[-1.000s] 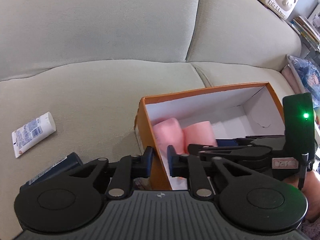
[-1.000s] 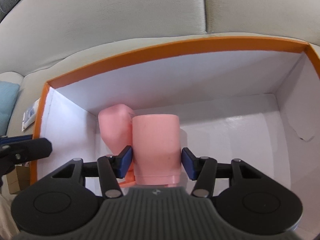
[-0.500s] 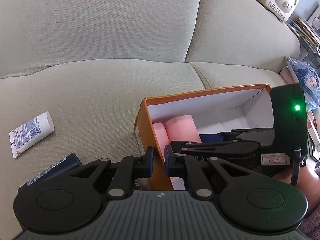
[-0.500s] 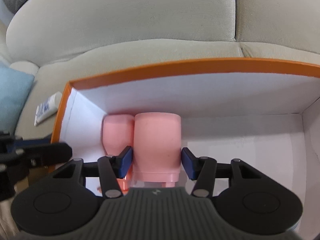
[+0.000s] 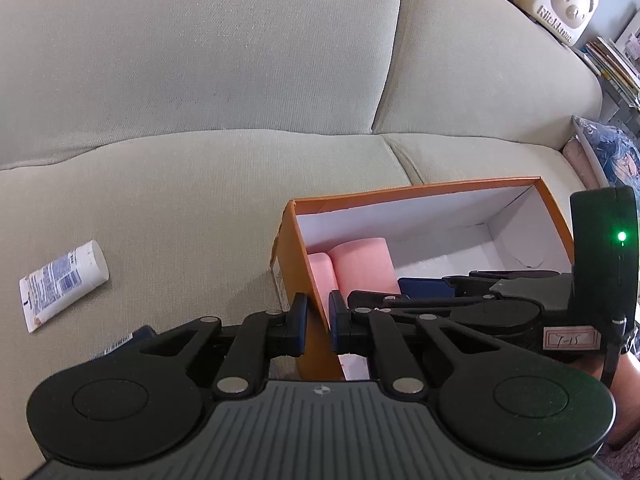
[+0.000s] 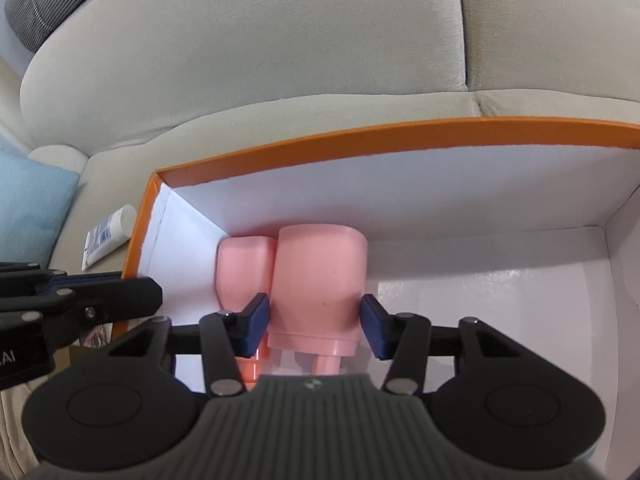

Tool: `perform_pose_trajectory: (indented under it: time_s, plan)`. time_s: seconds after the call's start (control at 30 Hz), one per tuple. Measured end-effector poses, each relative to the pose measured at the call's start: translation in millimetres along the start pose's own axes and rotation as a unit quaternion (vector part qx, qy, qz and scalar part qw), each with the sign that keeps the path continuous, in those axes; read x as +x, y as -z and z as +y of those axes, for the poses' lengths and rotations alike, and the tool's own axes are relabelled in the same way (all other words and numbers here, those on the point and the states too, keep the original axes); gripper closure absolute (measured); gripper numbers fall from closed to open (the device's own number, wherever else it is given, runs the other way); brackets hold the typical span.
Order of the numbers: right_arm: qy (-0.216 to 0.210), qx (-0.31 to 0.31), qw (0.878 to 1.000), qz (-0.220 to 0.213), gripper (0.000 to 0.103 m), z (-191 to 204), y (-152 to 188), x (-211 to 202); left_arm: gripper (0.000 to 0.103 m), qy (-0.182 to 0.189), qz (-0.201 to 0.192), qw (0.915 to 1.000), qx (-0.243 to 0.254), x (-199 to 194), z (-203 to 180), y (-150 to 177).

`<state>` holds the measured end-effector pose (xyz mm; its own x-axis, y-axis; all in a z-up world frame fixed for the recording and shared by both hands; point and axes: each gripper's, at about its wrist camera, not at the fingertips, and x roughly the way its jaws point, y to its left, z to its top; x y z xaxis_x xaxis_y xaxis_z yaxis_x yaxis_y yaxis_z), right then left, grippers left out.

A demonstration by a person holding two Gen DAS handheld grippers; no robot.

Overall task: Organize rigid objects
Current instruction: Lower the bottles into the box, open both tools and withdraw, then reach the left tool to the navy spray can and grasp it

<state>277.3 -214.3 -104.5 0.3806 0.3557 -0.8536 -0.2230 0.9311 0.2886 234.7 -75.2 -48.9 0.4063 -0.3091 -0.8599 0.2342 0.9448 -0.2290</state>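
Sofa-borne box (image 6: 360, 136): pink bottle (image 6: 320, 280) between right hand-held gripper (image 6: 316, 320) pads

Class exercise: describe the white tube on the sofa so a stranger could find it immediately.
Start at the pale green sofa and find the orange box on its seat. The white tube lies flat on the cushion left of that box, outside it. Unlike the pink containers inside, it is white with blue print.
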Motion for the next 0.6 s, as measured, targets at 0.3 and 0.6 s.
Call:
perform_pose_trajectory:
  time_s: [0.3,0.6]
  plan:
    - [0.012,0.001,1.0,-0.002,0.048,5,7,-11,0.089,0.006,-0.01,0.9999,-0.004,-7,4,9]
    - [0.064,-0.022,0.994,-0.083,0.042,44,33,-59,0.086,0.01,-0.047,0.9988,-0.002,-41,15,40]
